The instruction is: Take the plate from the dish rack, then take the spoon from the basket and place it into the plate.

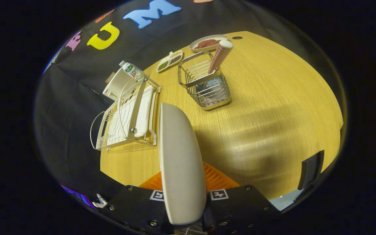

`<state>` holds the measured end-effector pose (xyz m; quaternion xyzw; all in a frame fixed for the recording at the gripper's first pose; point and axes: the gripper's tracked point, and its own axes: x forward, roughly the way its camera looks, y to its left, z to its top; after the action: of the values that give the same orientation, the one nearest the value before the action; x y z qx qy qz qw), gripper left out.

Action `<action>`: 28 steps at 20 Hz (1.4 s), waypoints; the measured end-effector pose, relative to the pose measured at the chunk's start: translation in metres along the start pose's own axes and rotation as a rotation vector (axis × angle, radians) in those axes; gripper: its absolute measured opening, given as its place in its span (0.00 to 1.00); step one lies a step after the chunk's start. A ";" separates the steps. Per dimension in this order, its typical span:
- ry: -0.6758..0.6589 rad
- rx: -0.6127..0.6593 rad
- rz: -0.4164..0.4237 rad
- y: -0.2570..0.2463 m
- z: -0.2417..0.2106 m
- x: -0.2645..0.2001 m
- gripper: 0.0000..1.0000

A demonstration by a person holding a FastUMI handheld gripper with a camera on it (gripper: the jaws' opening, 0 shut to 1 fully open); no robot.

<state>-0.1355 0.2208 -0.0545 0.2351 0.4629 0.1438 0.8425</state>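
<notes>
Plate (180,163) edge-on, clamped in gripper (183,192)

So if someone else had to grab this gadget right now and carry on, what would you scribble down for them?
Gripper: shut on the plate, both fingers pressing its sides; the plate stands on edge, held above the table.
Dish rack: beside the plate, beyond the fingers, no plate in it.
Spoon: upright in the wire basket, farther ahead, checked handle sticking out.
Done: plate taken out of the rack.
Left: set the plate flat on the table, let go, pick the spoon from the basket, lay it in the plate.
</notes>
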 end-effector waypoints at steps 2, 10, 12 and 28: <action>-0.015 0.002 0.047 -0.001 0.003 0.007 0.33; -0.033 -0.009 -0.018 -0.055 0.011 0.004 0.55; -0.063 -0.091 -0.117 -0.077 0.015 -0.003 0.65; -0.794 -0.648 -0.236 -0.048 0.123 -0.106 0.67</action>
<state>-0.0863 0.0994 0.0523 -0.0548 0.0631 0.0833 0.9930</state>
